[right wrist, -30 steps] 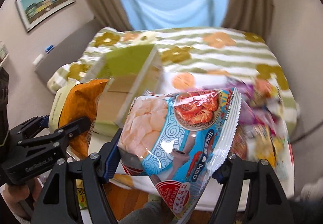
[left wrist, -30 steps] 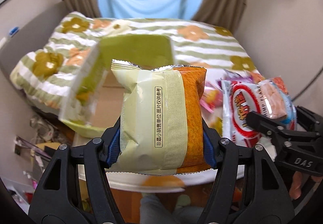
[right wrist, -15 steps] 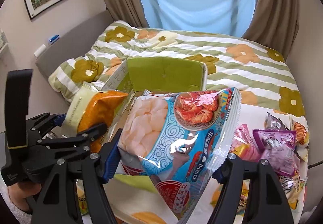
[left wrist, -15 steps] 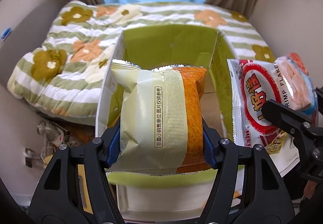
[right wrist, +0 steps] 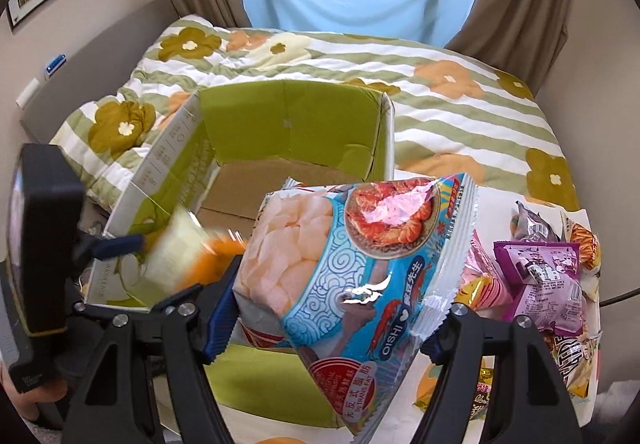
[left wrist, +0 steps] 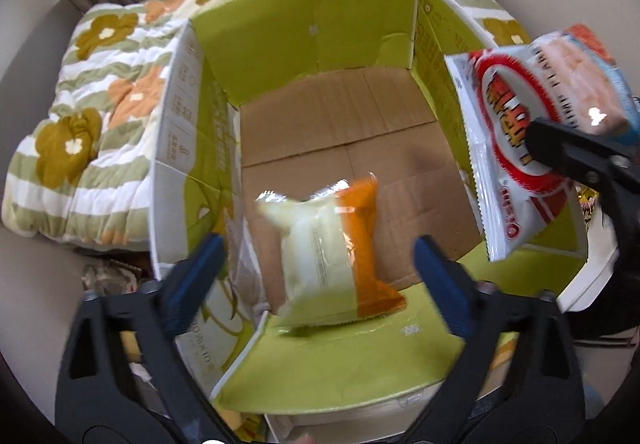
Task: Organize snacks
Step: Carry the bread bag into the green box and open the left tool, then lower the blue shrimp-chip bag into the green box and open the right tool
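Observation:
An open green cardboard box (left wrist: 304,44) with a bare brown floor lies below my left gripper (left wrist: 316,248). Its jaws are opening and stand wide apart. A cream and orange snack bag (left wrist: 332,256) is loose between them, blurred, dropping into the box without touching either blue pad. My right gripper (right wrist: 336,308) is shut on a blue shrimp-flakes bag (right wrist: 352,256), held over the box's right wall. The same bag (left wrist: 516,132) shows at the right of the left wrist view. The falling bag (right wrist: 180,256) is a blur in the right wrist view.
A pile of several loose snack packets (right wrist: 536,276) lies on the white table to the right of the box. A bed with a flowered striped quilt (right wrist: 440,92) is just behind the box. Curtains and a window are beyond it.
My left gripper has opened and let go of the cream and orange bag, which now drops into the box. Both grippers moved over the box. The right one still grips its bag.

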`<action>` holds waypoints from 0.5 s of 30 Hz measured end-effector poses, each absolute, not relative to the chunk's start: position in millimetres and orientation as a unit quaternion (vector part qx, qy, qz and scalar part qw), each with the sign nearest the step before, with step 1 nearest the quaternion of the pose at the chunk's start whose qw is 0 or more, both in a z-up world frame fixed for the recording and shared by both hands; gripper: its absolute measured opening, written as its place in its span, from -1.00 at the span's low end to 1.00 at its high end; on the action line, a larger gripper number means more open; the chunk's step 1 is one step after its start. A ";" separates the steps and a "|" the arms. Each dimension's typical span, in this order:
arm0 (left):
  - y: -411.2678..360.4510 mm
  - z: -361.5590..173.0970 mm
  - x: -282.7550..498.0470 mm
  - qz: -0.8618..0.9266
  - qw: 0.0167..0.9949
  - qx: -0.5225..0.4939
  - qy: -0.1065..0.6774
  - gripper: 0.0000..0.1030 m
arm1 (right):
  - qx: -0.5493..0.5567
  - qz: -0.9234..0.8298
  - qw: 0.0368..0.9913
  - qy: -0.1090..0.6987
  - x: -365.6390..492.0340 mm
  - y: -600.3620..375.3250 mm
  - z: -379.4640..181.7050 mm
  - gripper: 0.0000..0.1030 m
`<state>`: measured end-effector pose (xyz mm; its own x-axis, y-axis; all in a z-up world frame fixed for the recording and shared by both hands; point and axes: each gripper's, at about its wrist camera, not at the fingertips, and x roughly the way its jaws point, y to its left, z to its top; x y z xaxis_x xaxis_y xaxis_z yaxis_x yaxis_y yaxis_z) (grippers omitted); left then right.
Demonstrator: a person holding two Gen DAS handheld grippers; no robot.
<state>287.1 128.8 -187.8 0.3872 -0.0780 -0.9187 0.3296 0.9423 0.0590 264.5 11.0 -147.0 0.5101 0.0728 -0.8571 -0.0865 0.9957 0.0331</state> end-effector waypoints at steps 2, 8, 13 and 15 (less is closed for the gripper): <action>131.8 -183.5 283.2 -0.118 0.828 0.113 0.536 0.94 | -0.015 0.046 0.867 0.495 267.0 12.0 -149.0 0.33; 154.8 -167.0 266.9 -0.073 0.842 0.085 0.528 0.94 | -0.041 0.071 0.869 0.488 268.7 18.9 -148.6 0.33; 179.4 -165.5 256.3 -0.048 0.846 0.015 0.530 0.94 | -0.046 0.103 0.860 0.498 272.5 28.2 -153.9 0.35; 184.7 -164.4 253.2 -0.037 0.848 0.004 0.528 0.94 | -0.050 0.109 0.853 0.507 276.9 32.3 -160.0 0.35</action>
<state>253.2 184.7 -164.4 0.4392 -0.0579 -0.8965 0.0668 0.9973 -0.0317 276.9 32.3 -160.0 0.4619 0.1344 -0.8767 -0.2364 0.9714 0.0244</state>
